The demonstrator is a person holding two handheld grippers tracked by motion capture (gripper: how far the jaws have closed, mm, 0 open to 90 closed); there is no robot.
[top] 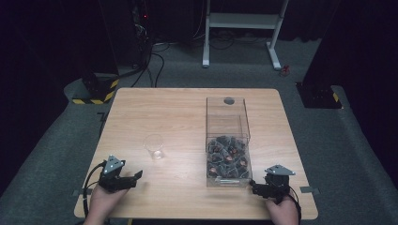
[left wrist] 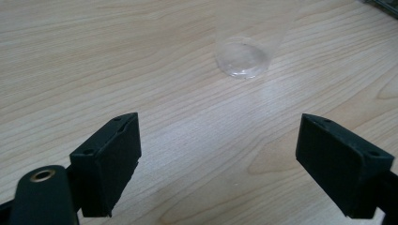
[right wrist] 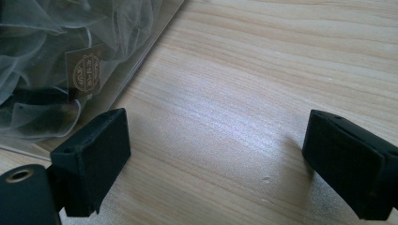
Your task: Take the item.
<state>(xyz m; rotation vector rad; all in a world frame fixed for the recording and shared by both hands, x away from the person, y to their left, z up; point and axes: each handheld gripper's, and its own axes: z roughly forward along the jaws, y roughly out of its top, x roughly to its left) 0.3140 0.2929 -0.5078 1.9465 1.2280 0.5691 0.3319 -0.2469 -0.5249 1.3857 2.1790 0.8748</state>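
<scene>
Clear plastic cup (left wrist: 241, 57) is seen upright on the light wooden worktop (top: 187, 112), ahead of the wide-open left hand-held gripper (left wrist: 220, 159). Nothing is held. The right hand-held gripper (right wrist: 216, 161) is spread wide beside the clear plastic box of tea bags (top: 228, 140).

Light wood table (top: 187, 108), rounded corners, on grey carpet. Clear cup (top: 154, 146) upright at approx 8 o'clock from centre. Clear box (top: 227, 140) w/ dark sachets at approx 4 o'clock, running toward 1 o'clock. Well apart.

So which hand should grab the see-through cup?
Probably the left. Its open tongs point at the clear plastic cup just ahead; the right tongs sit beside the clear tea-bag box.
</scene>
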